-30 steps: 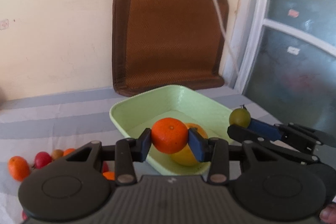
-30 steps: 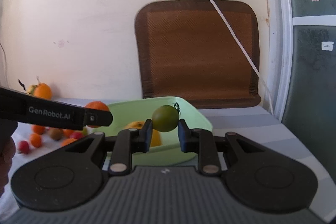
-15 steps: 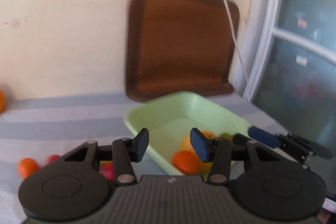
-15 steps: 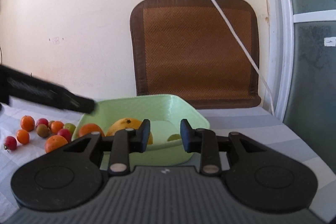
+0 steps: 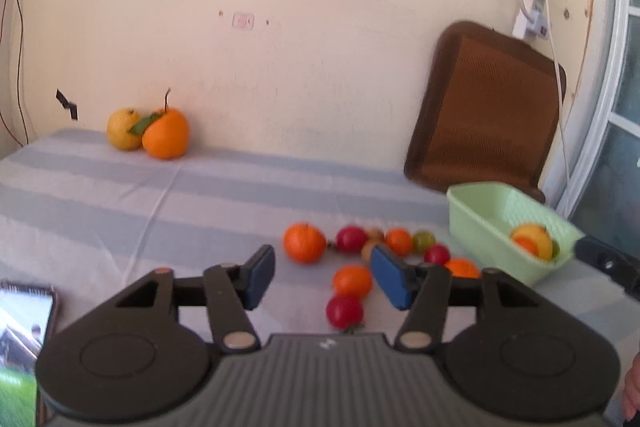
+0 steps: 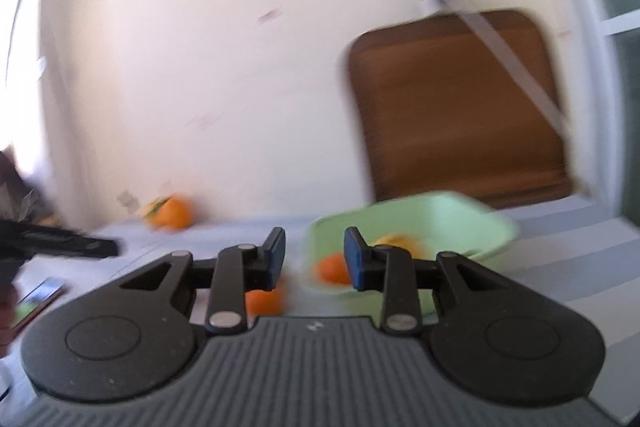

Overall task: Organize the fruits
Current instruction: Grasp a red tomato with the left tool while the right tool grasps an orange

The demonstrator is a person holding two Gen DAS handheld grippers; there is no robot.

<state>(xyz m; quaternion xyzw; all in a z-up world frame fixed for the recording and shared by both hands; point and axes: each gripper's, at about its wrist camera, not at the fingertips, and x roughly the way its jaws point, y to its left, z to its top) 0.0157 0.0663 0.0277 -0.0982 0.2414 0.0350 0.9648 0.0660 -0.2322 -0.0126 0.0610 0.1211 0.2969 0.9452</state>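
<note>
Left claw (image 5: 322, 277): released, nothing betw. the blue pads (image 5: 259, 277); jaws have just been opening wider. Aimed at the loose fruit on the desk (image 5: 120, 203), prob. lining up the next pick.

Right claw (image 6: 315, 259): released, empty; jaws have just been opening. Sits near the tub's edge, prob. because its drop is done.

Green tub (image 5: 476, 215): right end of desk, by the brown mat (image 5: 484, 111) leaning on the wall. Holds a yellow fruit (image 5: 534, 241) w/ an orange one tucked against it; rest of contents hidden by the near wall.

Loose fruit, still to sort:
- orange (image 5: 304, 242), left end of cluster
- red fruit (image 5: 351, 239) just beside it
- small orange (image 5: 352, 281) w/ red tomato (image 5: 345, 311) touching below
- further small pieces behind the right pad, partly covered; kinds unclear

Far pair: yellow citrus (image 5: 123, 129) touching a stemmed orange (image 5: 166, 133), at the wall, well apart from the cluster.

Phone (image 5: 20, 343): left edge, cut off.

Right-wrist view badly smeared; fruit there only orange blobs. Judged: task early-to-mid.
</note>
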